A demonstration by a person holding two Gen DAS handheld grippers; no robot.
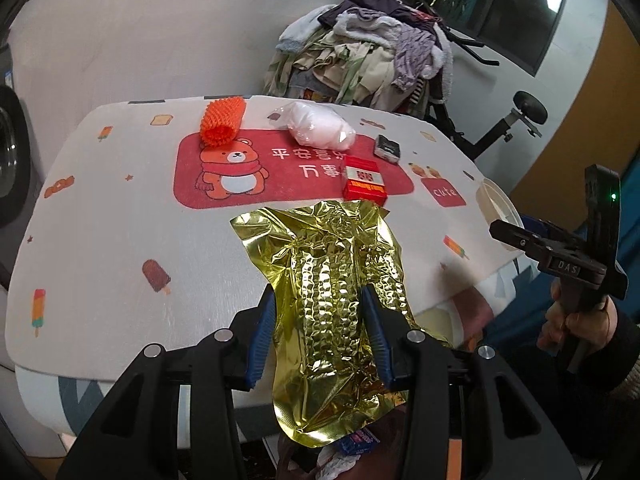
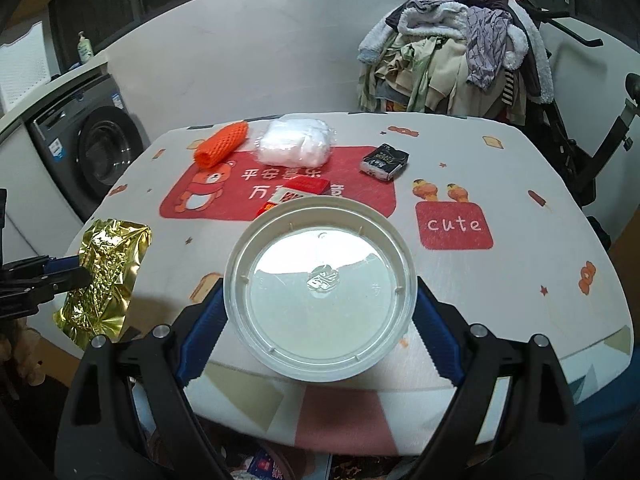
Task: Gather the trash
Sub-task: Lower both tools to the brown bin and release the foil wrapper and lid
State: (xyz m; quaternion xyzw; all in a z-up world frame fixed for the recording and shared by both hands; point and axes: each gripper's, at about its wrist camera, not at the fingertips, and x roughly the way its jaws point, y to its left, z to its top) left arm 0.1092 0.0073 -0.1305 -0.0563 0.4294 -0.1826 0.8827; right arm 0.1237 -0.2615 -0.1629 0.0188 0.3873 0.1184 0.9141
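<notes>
A crinkled gold foil wrapper (image 1: pixel 320 248) hangs between the blue pads of my left gripper (image 1: pixel 318 296), which is shut on it above the table's near edge. The wrapper (image 2: pixel 108 268) also shows at the left of the right wrist view. A round white plastic lid (image 2: pixel 320 308) sits wide between the fingers of my right gripper (image 2: pixel 318 288), which is shut on its rim. On the printed tablecloth (image 1: pixel 120 220) lie an orange foam net (image 1: pixel 222 122), a white plastic bag (image 1: pixel 320 128), a red box (image 1: pixel 362 182) and a black packet (image 1: pixel 387 148).
A heap of clothes (image 2: pixel 452 48) is piled on an exercise bike (image 2: pixel 580 148) behind the table. A washing machine (image 2: pixel 96 152) stands at the far left. A person's hand (image 1: pixel 568 320) grips the right gripper's handle. Wrappers (image 1: pixel 352 444) show below the table's near edge.
</notes>
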